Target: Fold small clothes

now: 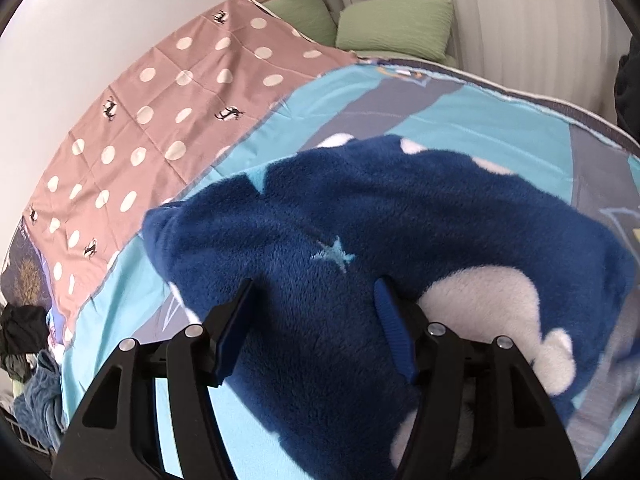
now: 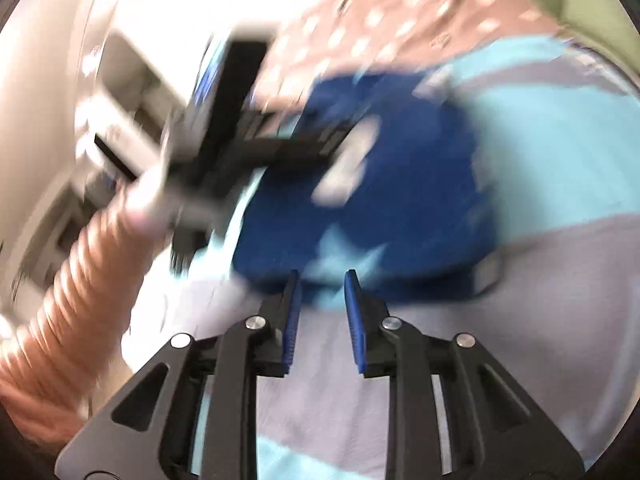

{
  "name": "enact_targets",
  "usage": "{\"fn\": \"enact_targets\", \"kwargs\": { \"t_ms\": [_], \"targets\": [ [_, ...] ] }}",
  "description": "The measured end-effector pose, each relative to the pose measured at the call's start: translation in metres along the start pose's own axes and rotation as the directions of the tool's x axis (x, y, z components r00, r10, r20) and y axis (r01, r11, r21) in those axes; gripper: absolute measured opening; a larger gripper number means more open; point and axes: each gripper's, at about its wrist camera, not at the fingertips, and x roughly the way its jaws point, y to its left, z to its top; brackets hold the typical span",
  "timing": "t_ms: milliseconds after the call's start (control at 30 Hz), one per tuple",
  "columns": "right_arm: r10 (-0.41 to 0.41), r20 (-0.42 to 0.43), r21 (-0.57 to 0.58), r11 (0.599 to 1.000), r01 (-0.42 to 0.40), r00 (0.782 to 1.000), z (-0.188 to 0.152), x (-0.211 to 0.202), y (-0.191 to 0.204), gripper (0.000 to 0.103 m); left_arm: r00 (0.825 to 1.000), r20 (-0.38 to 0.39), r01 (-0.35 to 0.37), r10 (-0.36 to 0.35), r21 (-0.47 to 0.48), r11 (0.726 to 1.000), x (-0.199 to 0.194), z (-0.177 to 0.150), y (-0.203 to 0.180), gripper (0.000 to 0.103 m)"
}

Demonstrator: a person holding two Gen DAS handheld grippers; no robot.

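Observation:
A dark blue fleece garment (image 1: pixel 360 220) with a pale blue star and white patches lies bunched on the blue and grey bedspread (image 1: pixel 500 120). My left gripper (image 1: pixel 316 286) is open right over its near part. The fleece fills the space between the two fingers, and the pads do not squeeze it. The right wrist view is blurred. It shows the same garment (image 2: pixel 400 200) just ahead of my right gripper (image 2: pixel 323 280), which is open by a narrow gap with nothing between the pads. The left gripper (image 2: pixel 260 140) appears there too, over the garment's far left side, held by a hand in a ribbed peach sleeve (image 2: pixel 80 280).
A pink cloth with white dots (image 1: pixel 160 120) covers the bed's left part. Green pillows (image 1: pixel 392 24) lie at the head by a pale curtain. A heap of dark and blue clothes (image 1: pixel 28 344) sits off the bed's left edge. White furniture (image 2: pixel 120 80) stands beyond.

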Motion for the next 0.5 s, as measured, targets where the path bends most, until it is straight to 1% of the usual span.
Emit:
{"fn": "enact_targets", "kwargs": {
  "t_ms": [33,100,167,200,233,267,300,333,367,433,467,500],
  "targets": [
    [0.014,0.040,0.031,0.999,-0.015,0.999,0.011,-0.008,-0.010,0.025,1.000,0.019,0.013,-0.012,-0.012,1.000,-0.009,-0.002,0.002,0.062],
    [0.035,0.082,0.048,0.998,-0.039,0.996,0.031,-0.010,-0.025,0.028,0.997,0.067,0.035,-0.033,-0.027,0.999,-0.027,-0.008,0.003,0.063],
    [-0.008,0.097,0.034,0.999,0.005,0.995,0.040,-0.006,-0.035,0.034,0.992,0.113,0.061,-0.055,-0.048,0.997,-0.042,-0.016,0.004,0.063],
    [-0.062,0.089,0.018,0.998,0.060,0.994,0.045,0.018,-0.031,0.037,0.989,0.127,0.090,-0.082,-0.060,0.994,-0.048,-0.023,0.003,0.063],
    [-0.124,0.065,0.006,0.992,0.124,0.990,0.043,0.034,-0.020,0.033,0.988,0.109,0.117,-0.109,-0.062,0.991,-0.045,-0.031,0.001,0.063],
    [-0.192,-0.004,0.026,0.981,0.192,0.981,0.041,0.064,-0.015,0.031,0.989,0.076,0.132,-0.128,-0.058,0.990,-0.038,-0.038,-0.004,0.064],
    [-0.193,-0.025,0.056,0.979,0.194,0.981,0.037,0.075,-0.022,0.031,0.990,0.060,0.130,-0.128,-0.044,0.990,-0.027,-0.048,-0.011,0.064],
    [-0.180,-0.021,0.073,0.981,0.181,0.983,0.034,0.086,-0.022,0.030,0.992,0.076,0.104,-0.102,-0.028,0.994,-0.023,-0.055,-0.017,0.064],
    [-0.188,-0.015,0.062,0.980,0.189,0.982,0.033,0.083,-0.019,0.030,0.992,0.090,0.097,-0.094,-0.031,0.995,-0.022,-0.056,-0.019,0.064],
    [-0.238,-0.019,0.021,0.971,0.238,0.971,0.037,0.080,-0.011,0.029,0.991,0.069,0.118,-0.114,-0.065,0.991,-0.024,-0.050,-0.013,0.064],
    [-0.256,-0.009,-0.002,0.967,0.256,0.967,0.042,0.076,-0.003,0.030,0.991,0.064,0.120,-0.116,-0.064,0.991,-0.025,-0.047,-0.010,0.064],
    [-0.249,0.009,-0.021,0.968,0.249,0.968,0.050,0.074,0.005,0.032,0.991,0.062,0.121,-0.118,-0.057,0.991,-0.029,-0.044,-0.009,0.063]
  ]
}}
